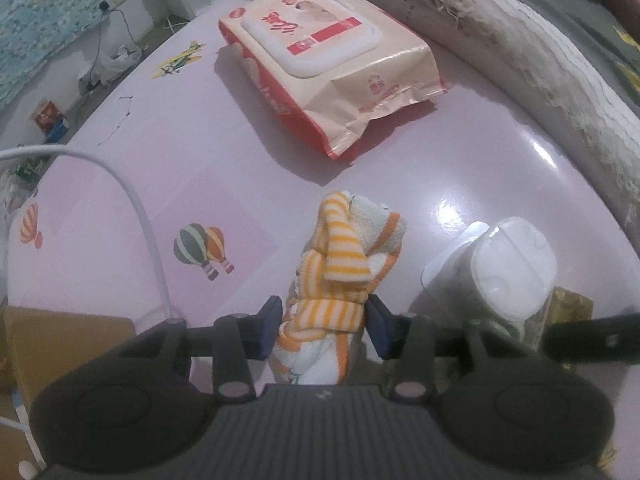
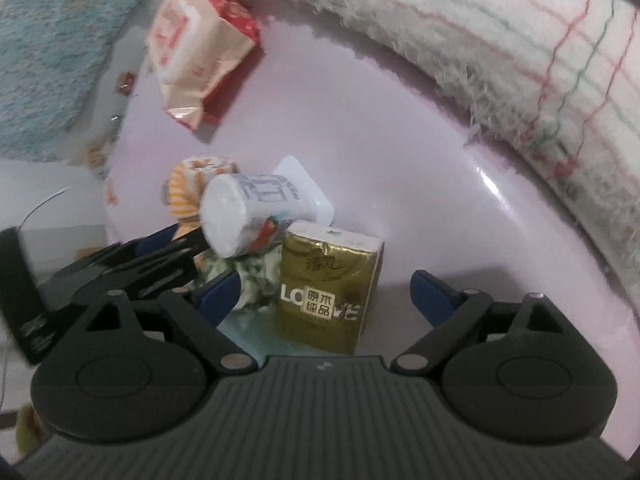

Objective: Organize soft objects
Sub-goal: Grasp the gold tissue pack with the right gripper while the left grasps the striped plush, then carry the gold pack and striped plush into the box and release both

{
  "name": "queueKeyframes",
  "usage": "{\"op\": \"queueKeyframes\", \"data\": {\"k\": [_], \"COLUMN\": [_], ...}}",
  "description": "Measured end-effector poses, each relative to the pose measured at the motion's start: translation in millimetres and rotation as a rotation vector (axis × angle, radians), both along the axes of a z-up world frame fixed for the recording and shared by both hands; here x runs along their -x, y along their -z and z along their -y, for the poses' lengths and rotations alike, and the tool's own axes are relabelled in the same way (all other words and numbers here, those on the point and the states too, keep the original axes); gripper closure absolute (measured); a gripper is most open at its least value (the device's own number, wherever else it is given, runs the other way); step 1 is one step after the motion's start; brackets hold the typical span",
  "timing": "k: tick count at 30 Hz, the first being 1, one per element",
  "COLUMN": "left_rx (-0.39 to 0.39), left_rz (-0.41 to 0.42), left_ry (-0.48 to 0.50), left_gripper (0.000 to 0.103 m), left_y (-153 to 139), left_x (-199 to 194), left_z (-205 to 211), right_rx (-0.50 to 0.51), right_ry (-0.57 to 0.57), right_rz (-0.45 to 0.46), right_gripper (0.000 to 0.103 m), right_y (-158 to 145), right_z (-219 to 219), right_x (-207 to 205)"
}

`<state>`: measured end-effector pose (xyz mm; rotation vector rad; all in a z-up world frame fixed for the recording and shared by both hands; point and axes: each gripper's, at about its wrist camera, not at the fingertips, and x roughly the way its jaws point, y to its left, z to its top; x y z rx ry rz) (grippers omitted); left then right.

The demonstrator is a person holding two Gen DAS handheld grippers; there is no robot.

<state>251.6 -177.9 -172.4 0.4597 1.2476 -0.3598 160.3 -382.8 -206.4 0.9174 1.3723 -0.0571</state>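
Note:
My left gripper [image 1: 323,326] is shut on an orange-and-white striped cloth roll [image 1: 344,264], held upright on the pink table [image 1: 200,152]. The roll also shows in the right wrist view [image 2: 188,192], with the left gripper's fingers [image 2: 160,240] around it. My right gripper [image 2: 324,296] is open, its jaws on either side of a gold tissue pack [image 2: 326,284] that stands on the table. A white wipes pack [image 2: 256,212] lies tilted between the roll and the gold pack; it also shows in the left wrist view [image 1: 508,268].
A large peach-and-red wet wipes pack [image 1: 328,64] lies at the far side of the table; it also shows in the right wrist view [image 2: 196,56]. A frayed white towel [image 2: 500,40] runs along the right. A white cable [image 1: 140,216] crosses the left. A patterned cloth [image 2: 256,276] sits under the white pack.

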Motion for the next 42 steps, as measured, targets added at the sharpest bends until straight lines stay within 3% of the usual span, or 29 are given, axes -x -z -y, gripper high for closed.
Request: {"op": "queueKeyframes", "data": {"k": [5,9,22,30,36,42], "left_rx": [0.049,0.090,0.284,0.381,0.383,0.317], "left_rz": [0.019,0.032,0.100,0.186,0.231,0.263], "left_ry": [-0.034,-0.066,-0.171,-0.258,-0.345,-0.471], "left_gripper": [0.058,0.058,0.058,0.058,0.058,0.058], "left_y": [-12,-27,-85,-128,-158,-178], "left_x": [5,3,20,43,72,111], "left_z": [-13,-21,-61,-106,-162,-238], "right_rx": [0.069,0.101,0.075,0.080,0.057,-0.017], "right_ry": [-0.001,0.010,0.144,0.178,0.127,0.010], "right_rz": [-0.009,-0.012,0.059,0.218,0.300,0.359], "right_gripper": [0.023,0.049,0.050,0.051,0.051,0.051], "right_y": [2,2,-17,-62,-95,-120], "right_z": [-24,-31,-2,-1,-36,-102], "right_x": [-4,-3,43,60,61,59]}}
